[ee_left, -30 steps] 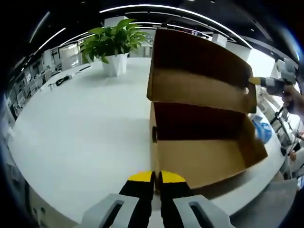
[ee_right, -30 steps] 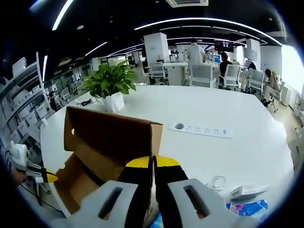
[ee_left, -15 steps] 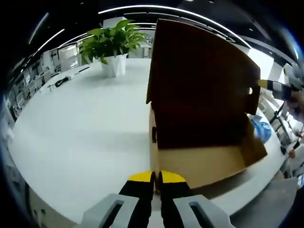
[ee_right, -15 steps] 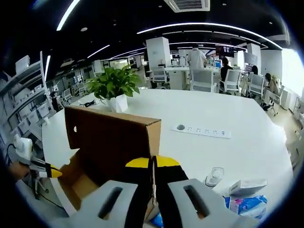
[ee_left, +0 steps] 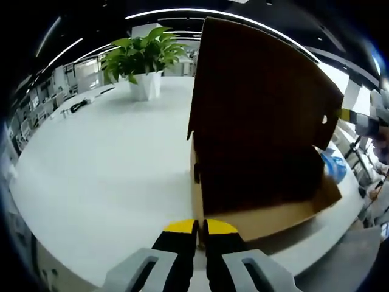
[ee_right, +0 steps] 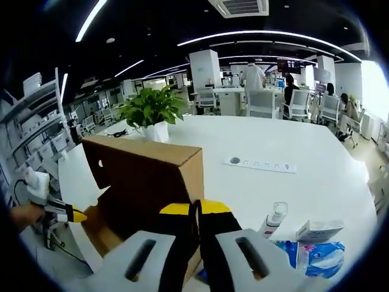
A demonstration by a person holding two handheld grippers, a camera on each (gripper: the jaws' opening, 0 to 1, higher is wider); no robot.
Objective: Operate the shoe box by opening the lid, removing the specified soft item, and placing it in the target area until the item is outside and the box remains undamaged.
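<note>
A brown cardboard shoe box (ee_left: 261, 216) stands on the white table (ee_left: 103, 164) with its lid (ee_left: 261, 103) raised, and the dark lid face hides the box's inside. My left gripper (ee_left: 200, 226) is shut on the box's near corner edge. My right gripper (ee_left: 340, 114) meets the lid's far corner beside a small round hole. In the right gripper view my right gripper (ee_right: 196, 208) is shut on the lid (ee_right: 146, 182), with a thin cardboard edge between its jaws. There my left gripper (ee_right: 76, 214) and a hand show at the box's left side.
A potted plant (ee_left: 146, 52) (ee_right: 152, 106) stands at the table's far side. A white power strip (ee_right: 258, 164) lies mid-table. A small bottle (ee_right: 270, 220), a white carton (ee_right: 319, 231) and a blue packet (ee_right: 310, 252) (ee_left: 334, 167) lie beside the box. Office chairs and people are behind.
The lid has swung toward the left gripper's camera and now covers the box's inside, which showed a second ago. The right gripper's camera has risen. The left gripper holds still.
</note>
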